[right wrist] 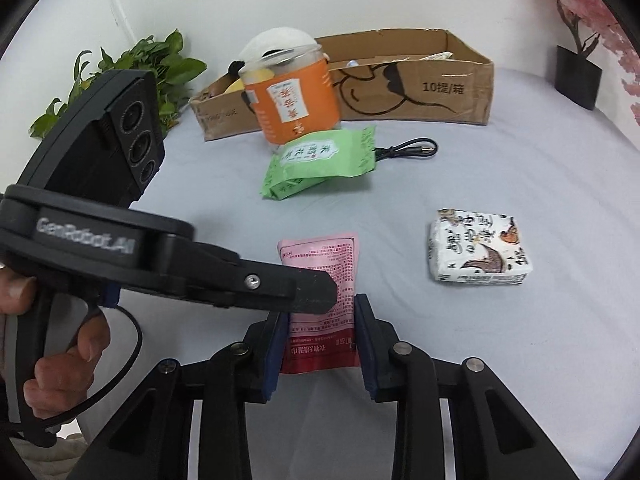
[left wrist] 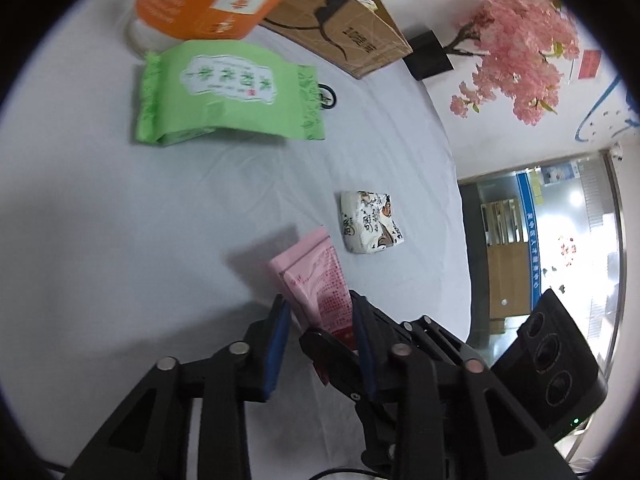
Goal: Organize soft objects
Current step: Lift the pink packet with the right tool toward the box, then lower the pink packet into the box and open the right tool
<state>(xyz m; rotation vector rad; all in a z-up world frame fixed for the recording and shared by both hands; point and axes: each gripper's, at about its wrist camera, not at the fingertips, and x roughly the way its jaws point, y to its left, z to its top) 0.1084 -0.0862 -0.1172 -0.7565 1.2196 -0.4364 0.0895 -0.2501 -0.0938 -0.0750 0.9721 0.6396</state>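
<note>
A pale grey cloth-covered table (right wrist: 500, 168) carries everything. Well ahead of both claws, at the far edge, sits a shallow brown cardboard box (right wrist: 416, 84), and just in front of it a clear round plastic jar with an orange label (right wrist: 294, 98). Nearer the claws lies a flat green foil packet (right wrist: 320, 162) with a black cable (right wrist: 404, 148) touching its right end, and ahead and to the right of the right claw rests a white block-shaped paper pack printed with birds (right wrist: 478, 250). The pink-and-red soft plastic pouch (right wrist: 320, 268) lies between the blue pads of the right gripper (right wrist: 322, 340), which press its sides (a clenched grasp). The left gripper (left wrist: 320, 338), held in a person's hand (right wrist: 60, 356), comes in from the left, its fingers closed on the same pouch at its middle.
</note>
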